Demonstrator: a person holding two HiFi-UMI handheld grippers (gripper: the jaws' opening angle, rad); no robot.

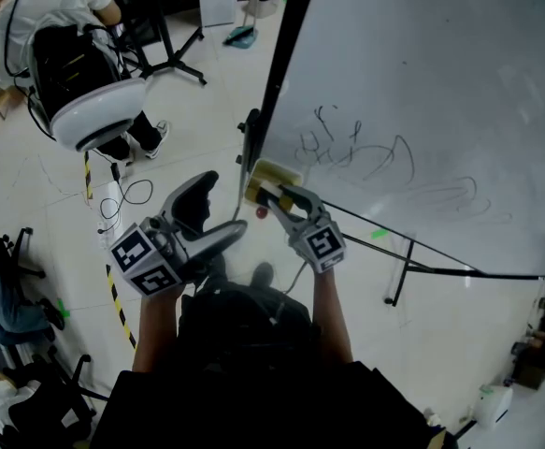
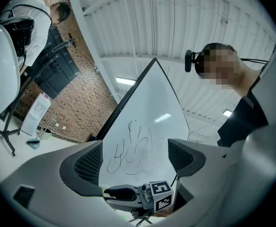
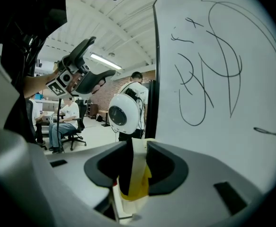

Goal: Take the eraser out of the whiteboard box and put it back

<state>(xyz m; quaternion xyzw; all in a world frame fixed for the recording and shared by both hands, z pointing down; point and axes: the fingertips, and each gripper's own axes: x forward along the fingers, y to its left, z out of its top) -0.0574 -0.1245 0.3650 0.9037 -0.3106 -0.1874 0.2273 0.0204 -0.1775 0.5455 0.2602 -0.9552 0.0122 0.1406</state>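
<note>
1. Left hand-held gripper (image 1: 225,204): nearest item, low in the head view; jaws spread wide with nothing between them; points toward the whiteboard (image 1: 422,73) without touching it
2. Right hand-held gripper (image 3: 135,161): clenched on the eraser (image 3: 138,181), one pad pressing each flat side; yellow felt and pale body show between the jaws
3. Eraser, location: out of its box, held in the air just beside the whiteboard's dark frame edge (image 1: 279,73) and near the black scribbles (image 1: 356,152); whether it touches the board cannot be told
4. Whiteboard box: not clearly made out in any view; a pale edge just below the eraser in the right gripper view may belong to it, unconfirmed
5. Step in hand, as judged: return of the eraser to the box
6. Handling notes, as judged:
   - a firm clamp is needed until the eraser is seated
   - line its long side up with the box opening before lowering
   - descend slowly, clear of the frame edge, with the felt turned away from the scribbles to avoid smearing
   - open the jaws only once the box bears the weight
   - the left hand-held gripper is free to steady the board if needed
</note>
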